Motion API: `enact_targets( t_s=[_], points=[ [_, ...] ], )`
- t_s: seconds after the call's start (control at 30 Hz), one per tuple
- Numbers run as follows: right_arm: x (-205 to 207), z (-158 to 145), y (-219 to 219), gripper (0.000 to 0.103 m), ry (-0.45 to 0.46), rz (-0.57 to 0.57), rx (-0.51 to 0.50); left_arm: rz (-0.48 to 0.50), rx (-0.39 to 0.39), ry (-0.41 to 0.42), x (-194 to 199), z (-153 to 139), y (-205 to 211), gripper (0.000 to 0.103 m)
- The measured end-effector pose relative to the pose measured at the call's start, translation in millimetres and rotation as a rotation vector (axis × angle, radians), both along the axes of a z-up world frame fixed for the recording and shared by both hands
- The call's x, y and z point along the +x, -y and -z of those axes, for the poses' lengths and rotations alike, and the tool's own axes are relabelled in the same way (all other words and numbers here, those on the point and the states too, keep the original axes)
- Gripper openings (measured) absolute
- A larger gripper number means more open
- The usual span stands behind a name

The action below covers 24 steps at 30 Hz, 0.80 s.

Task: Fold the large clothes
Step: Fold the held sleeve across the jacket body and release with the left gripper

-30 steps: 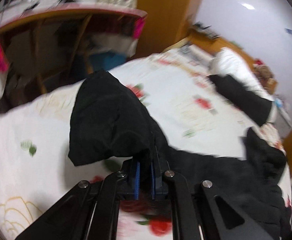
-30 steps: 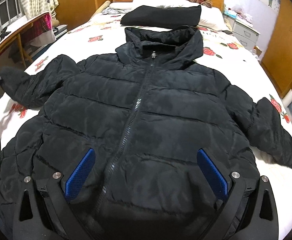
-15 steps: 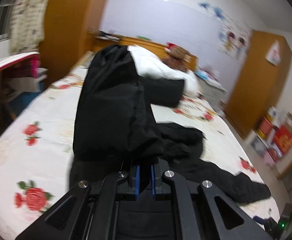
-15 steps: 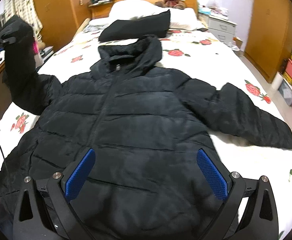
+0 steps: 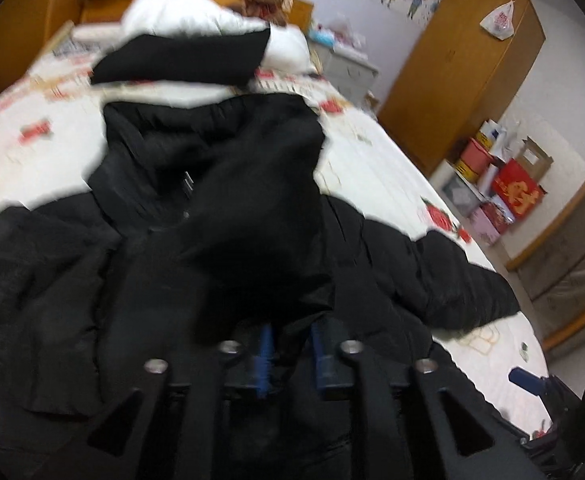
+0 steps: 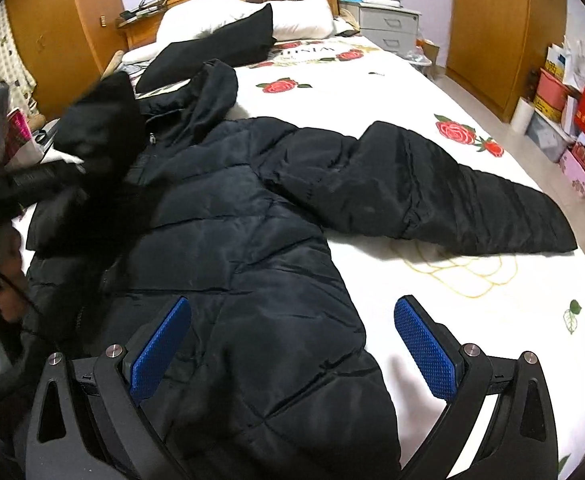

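The left gripper, at the bottom middle of its view, has just been opening: its blue pads now stand a little apart with the cuff end of a black sleeve still bunched between and over them, though blur hides whether the cloth is still pinched. That sleeve rises from the pads toward the centre of the frame, draped over the chest of the black puffer jacket, which lies face up on the rose-printed bed, hood toward the pillow at the top. The right gripper, spread wide and holding nothing, hovers over the jacket's hem edge at the bottom of its view. The other sleeve stretches flat from centre frame toward the right edge, its long axis slanting down to the right. The right gripper looks the nearer one to carry it across the chest.
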State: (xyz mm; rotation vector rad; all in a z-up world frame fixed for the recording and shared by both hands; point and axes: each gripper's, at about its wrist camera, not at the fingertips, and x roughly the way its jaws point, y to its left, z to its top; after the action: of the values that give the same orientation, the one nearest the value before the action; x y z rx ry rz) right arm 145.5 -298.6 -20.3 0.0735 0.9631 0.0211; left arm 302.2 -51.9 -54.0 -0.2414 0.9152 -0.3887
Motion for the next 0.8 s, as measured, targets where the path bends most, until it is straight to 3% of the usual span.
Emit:
enact_targets(
  t_s=[0.03,0.1,0.2,0.33,0.47,0.53,0.57,0.6,0.67,0.8],
  points=[
    [1.8,1.1,-0.3,0.101,-0.002,-0.001,-0.001,0.001,-0.023,-0.025,-0.9,8.9,0.3,0.052],
    [4.7,1.9,-1.8,0.101,-0.001,-0.006,-0.002,0.003,-0.052,-0.042,-1.1,14.2,1.6,0.07],
    [8.6,-0.5,-7.2,0.101,0.006,-0.014,0.001,0.001,-0.086,-0.05,-10.8,4.9,-10.3,0.071],
    [18.2,-9.6,-20.0,0.101,0.03,-0.038,0.03,-0.017,-0.084,0.021,-30.2,-24.3,-37.0,0.071],
    [39.1,-17.5,-46.3,0.101,0.051,-0.087,0.066,-0.152,0.009,0.142,-40.8,-51.8,-99.1,0.071],
    [53.9,-17.6,-61.4,0.092,0.053,-0.113,0.081,-0.239,0.056,0.141,-34.9,-49.3,-133.5,0.07],
    [61.4,-16.9,-67.2,0.082,0.048,-0.122,0.083,-0.289,0.07,0.115,-27.1,-44.4,-154.4,0.069],
    [69.2,-15.6,-73.4,0.073,0.046,-0.13,0.085,-0.316,0.069,0.1,-21.4,-39.7,-168.4,0.068],
    [88.7,-9.7,-87.3,0.064,0.041,-0.142,0.075,-0.356,0.07,0.05,-4.6,-21.7,-189.2,0.061],
    [122.7,15.1,-101.8,0.063,-0.004,-0.151,0.067,-0.315,0.119,-0.032,16.5,24.2,-186.0,0.056]
  ],
)
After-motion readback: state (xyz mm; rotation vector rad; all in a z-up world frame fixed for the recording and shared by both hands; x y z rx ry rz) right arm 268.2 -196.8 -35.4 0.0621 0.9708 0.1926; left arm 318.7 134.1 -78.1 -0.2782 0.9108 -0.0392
